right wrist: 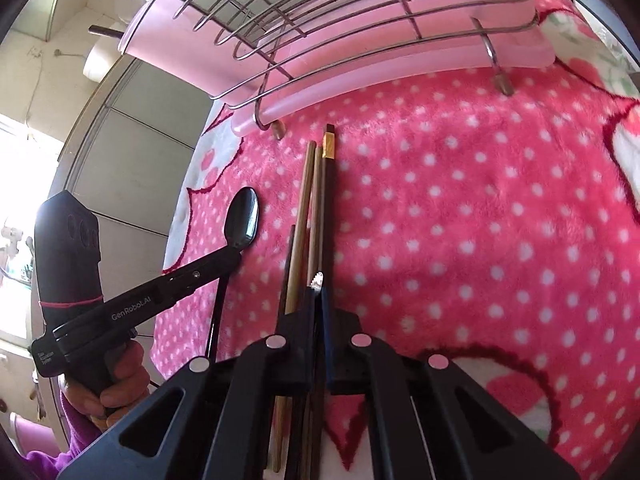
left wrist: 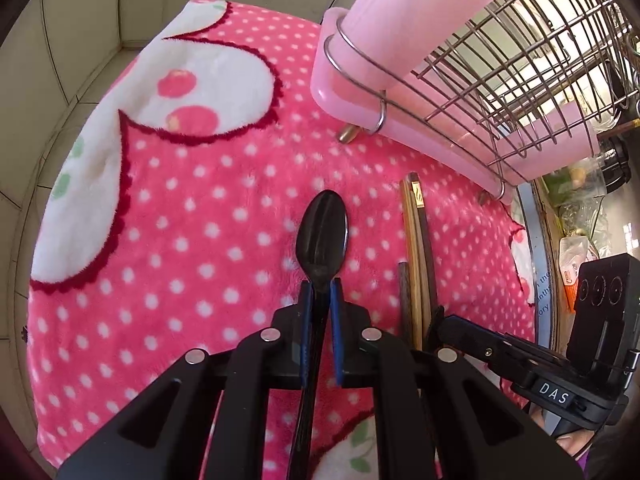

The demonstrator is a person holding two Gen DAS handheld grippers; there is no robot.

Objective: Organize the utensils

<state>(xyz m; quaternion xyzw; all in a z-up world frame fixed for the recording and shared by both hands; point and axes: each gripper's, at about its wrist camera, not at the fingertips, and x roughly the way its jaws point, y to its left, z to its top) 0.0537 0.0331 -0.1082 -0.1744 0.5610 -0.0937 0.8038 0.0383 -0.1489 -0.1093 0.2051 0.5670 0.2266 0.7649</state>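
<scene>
**Hand-held grippers clamp a spoon and a bundle of chopsticks**

Left hand-held gripper (left wrist: 320, 286) is closed tight on the neck of a black spoon (left wrist: 322, 232); its blue pads (left wrist: 335, 320) press the handle from both sides, and the bowl sticks straight out ahead of the fingertips, above a pink polka-dot blanket (left wrist: 192, 216). The spoon's handle runs back between the fingers toward the camera. From the right wrist view the same spoon (right wrist: 242, 216) sits off to the left of the right hand-held gripper, held by the left tool.

Right hand-held gripper (right wrist: 318, 286) is closed on a bundle of chopsticks (right wrist: 316, 200), light wooden ones together with darker ones, one bearing a gold band near its far tip. The sticks reach forward past the fingertips, and their far ends lie just short of the dish rack. In the left wrist view the chopsticks (left wrist: 416, 240) stand just to the right of the spoon, roughly parallel to it.

Ahead of both grippers stands a wire dish rack (left wrist: 500, 80) over a pink plastic tray (left wrist: 340, 88), its metal feet resting on the blanket.
</scene>
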